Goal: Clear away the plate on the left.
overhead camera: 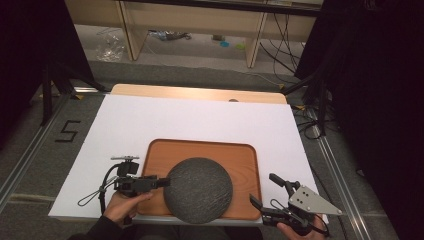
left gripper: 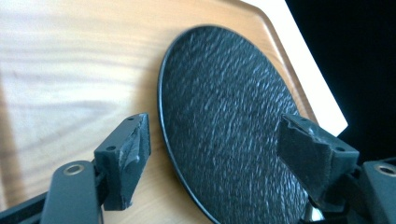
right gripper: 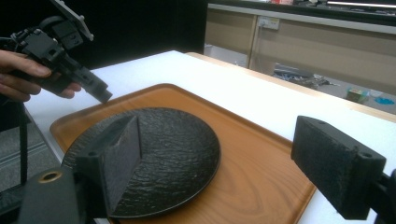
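Observation:
A round black textured plate (overhead camera: 198, 189) lies on a wooden tray (overhead camera: 240, 155) at the table's front middle. My left gripper (overhead camera: 161, 182) is held in a hand at the plate's left rim. In the left gripper view it is open (left gripper: 217, 154), with the rim of the plate (left gripper: 229, 116) between its jaws, one jaw over the tray (left gripper: 70, 70) and one over the plate. My right gripper (overhead camera: 265, 190) stands open at the tray's front right corner, holding nothing. From the right gripper view (right gripper: 229, 163) the plate (right gripper: 163, 149) and left gripper (right gripper: 70, 56) lie ahead.
A white sheet (overhead camera: 200, 120) covers the table, and a strip of wooden edge (overhead camera: 200, 93) shows at the far side. A black "5" mark (overhead camera: 67, 131) is on the floor at the left. Shelving legs and cables (overhead camera: 280, 45) stand beyond the table, dark curtains on both sides.

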Demonstrator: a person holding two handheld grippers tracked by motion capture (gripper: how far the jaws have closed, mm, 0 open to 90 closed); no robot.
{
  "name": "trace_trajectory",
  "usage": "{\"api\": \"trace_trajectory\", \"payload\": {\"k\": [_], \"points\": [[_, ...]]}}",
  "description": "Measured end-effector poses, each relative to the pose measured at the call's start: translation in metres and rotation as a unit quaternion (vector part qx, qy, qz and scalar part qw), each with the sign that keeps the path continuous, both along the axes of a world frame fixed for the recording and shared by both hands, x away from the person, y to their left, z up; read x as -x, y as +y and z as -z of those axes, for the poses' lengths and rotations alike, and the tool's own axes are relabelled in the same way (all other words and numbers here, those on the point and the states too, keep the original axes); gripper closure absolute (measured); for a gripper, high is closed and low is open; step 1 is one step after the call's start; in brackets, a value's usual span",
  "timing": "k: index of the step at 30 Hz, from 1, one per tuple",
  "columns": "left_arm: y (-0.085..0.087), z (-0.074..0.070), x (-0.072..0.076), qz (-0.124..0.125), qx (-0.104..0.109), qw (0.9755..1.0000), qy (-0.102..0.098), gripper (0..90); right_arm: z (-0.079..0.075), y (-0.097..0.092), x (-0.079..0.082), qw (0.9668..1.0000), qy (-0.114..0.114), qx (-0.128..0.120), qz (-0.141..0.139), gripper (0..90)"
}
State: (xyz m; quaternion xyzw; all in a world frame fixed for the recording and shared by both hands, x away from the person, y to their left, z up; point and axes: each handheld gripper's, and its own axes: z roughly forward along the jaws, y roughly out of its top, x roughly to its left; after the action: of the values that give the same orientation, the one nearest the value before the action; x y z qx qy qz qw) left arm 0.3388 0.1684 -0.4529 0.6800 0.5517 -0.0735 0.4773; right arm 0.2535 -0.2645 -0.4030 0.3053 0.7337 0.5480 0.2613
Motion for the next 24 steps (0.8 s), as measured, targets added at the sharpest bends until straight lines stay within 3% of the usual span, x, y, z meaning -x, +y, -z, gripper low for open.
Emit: {"api": "trace_trajectory", "payload": {"k": [1, 13, 14, 22, 24], "points": [[0.0, -0.002, 0.001, -0.003, -0.006, 0.9999, -0.015, 25.2, 0.0, 0.0, 0.0, 1.0, 0.002, 0.002, -0.003, 17.4], [0.01, -0.011, 0.004, -0.024, 0.006, 0.9983, -0.052, 24.6, 0.0, 0.0, 0.001, 1.0, 0.009, -0.001, 0.0, 17.4], [0.013, -0.012, 0.005, -0.027, 0.015, 0.9979, -0.058, 24.5, 0.0, 0.0, 0.001, 1.0, 0.009, 0.001, -0.001, 17.3], [0.023, -0.016, 0.007, -0.04, 0.021, 0.9962, -0.075, 24.5, 0.0, 0.0, 0.0, 1.0, 0.008, 0.003, -0.003, 17.3], [0.027, -0.019, 0.009, -0.041, 0.028, 0.9949, -0.088, 24.3, 0.0, 0.0, 0.0, 0.9999, 0.01, 0.0, -0.005, 17.3]]}}
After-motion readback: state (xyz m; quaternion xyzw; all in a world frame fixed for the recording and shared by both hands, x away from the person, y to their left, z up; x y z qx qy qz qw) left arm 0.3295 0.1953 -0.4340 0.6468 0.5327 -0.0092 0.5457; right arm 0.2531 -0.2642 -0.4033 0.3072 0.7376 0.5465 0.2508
